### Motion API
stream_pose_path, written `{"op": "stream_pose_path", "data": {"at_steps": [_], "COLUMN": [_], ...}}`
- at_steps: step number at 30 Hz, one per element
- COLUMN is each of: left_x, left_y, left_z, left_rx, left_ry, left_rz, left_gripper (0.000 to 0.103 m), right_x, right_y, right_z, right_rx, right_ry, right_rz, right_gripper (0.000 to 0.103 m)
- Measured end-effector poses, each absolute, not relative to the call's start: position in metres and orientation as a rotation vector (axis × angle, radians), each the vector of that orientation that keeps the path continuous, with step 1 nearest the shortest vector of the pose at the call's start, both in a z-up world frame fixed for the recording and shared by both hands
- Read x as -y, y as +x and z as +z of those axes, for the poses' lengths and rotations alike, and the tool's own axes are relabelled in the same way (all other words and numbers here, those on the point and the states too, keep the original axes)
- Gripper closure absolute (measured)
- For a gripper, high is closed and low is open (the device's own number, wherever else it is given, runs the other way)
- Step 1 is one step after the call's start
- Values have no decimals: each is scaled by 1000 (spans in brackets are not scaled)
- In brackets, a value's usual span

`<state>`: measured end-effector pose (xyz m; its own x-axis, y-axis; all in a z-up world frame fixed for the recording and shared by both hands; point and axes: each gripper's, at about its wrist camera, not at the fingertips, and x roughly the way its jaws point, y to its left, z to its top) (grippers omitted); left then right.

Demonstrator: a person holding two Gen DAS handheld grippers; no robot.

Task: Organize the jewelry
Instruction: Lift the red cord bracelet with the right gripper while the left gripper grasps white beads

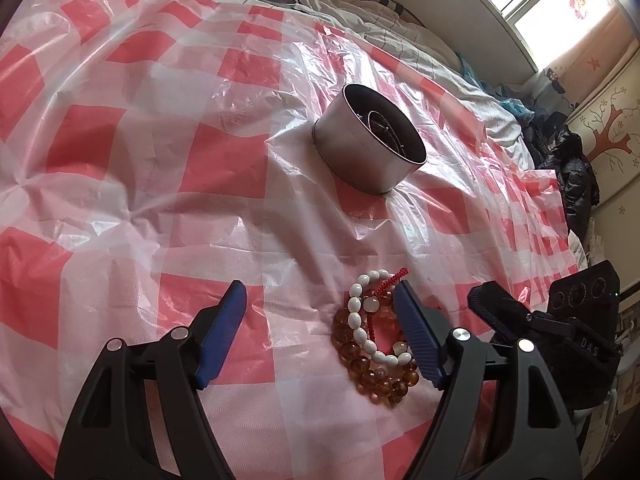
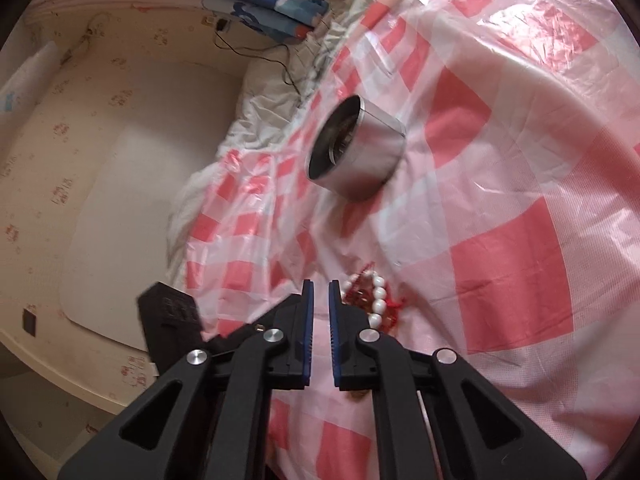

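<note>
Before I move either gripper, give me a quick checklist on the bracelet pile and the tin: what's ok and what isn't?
1. Left gripper open: ok, jaws wide apart.
2. Bracelet pile between the left jaws: not ok, it lies by the right-hand finger, partly under it.
3. Right gripper holding jewelry: not ok, jaws nearly shut with nothing between them; the pile sits just beside it.
4. Metal tin upright and open-topped: ok.
5. Room in the tin: cannot tell; ring-shaped items already lie inside.
6. Strands separate: not ok, white beads, amber beads and red cord overlap.
</note>
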<state>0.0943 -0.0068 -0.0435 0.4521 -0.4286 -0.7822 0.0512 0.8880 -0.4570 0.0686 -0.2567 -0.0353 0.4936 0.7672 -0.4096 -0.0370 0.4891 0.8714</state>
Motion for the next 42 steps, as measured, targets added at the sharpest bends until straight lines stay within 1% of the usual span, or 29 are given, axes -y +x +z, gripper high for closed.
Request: {"op": "stream_pose_path", "data": {"at_steps": [2, 4, 5, 6, 7, 11, 14, 15, 16, 18, 20, 21, 24, 31, 36, 42], "left_x": [6, 5, 5, 4, 4, 3, 3, 3, 3, 3, 3, 3, 5, 7, 22, 44], "left_y": [95, 95, 96, 96, 96, 95, 95, 95, 95, 95, 95, 95, 95, 97, 102, 110], "left_z": [-43, -44, -44, -44, -43, -42, -42, -42, -41, -42, -43, -43, -44, -46, -47, -50], "left_rx": [-1066, -1065, -1065, -1064, -1063, -1062, -1060, -1060, -1059, -1061, -1065, -1066, -1067, -1072, -1066, -1053], "left_ry": [-400, -405, -405, -405, -403, -403, -403, -402, -401, -400, -396, -394, -392, -383, -288, -137], "left_rz": [-304, -300, -300, -300, -301, -303, -304, -304, -303, -304, -303, -302, -299, -295, -288, -279], "left_gripper": [31, 31, 31, 31, 31, 31, 31, 31, 31, 30, 30, 30, 30, 29, 29, 29], "right_x": [256, 254, 253, 251, 250, 251, 249, 247, 244, 241, 240, 239, 242, 256, 273, 285], "right_y": [68, 67, 66, 65, 63, 63, 67, 69, 70, 73, 74, 73, 70, 61, 53, 51], "right_z": [-31, -34, -37, -40, -41, -46, -51, -53, -56, -62, -61, -59, -53, -19, -5, -5], "right_rx": [-936, -997, -1019, -1030, -1049, -1065, -1072, -1076, -1082, -1100, -1088, -1076, -1028, -813, -700, -668], "right_ry": [904, 858, 857, 859, 844, 844, 871, 886, 900, 908, 911, 910, 938, 1003, 1050, 1100], "right_rz": [565, 520, 514, 512, 493, 478, 494, 513, 522, 516, 526, 536, 569, 676, 705, 685], "right_gripper": [95, 93, 76, 53, 50, 50, 52, 60, 64, 93, 98, 99, 99, 99, 99, 99]}}
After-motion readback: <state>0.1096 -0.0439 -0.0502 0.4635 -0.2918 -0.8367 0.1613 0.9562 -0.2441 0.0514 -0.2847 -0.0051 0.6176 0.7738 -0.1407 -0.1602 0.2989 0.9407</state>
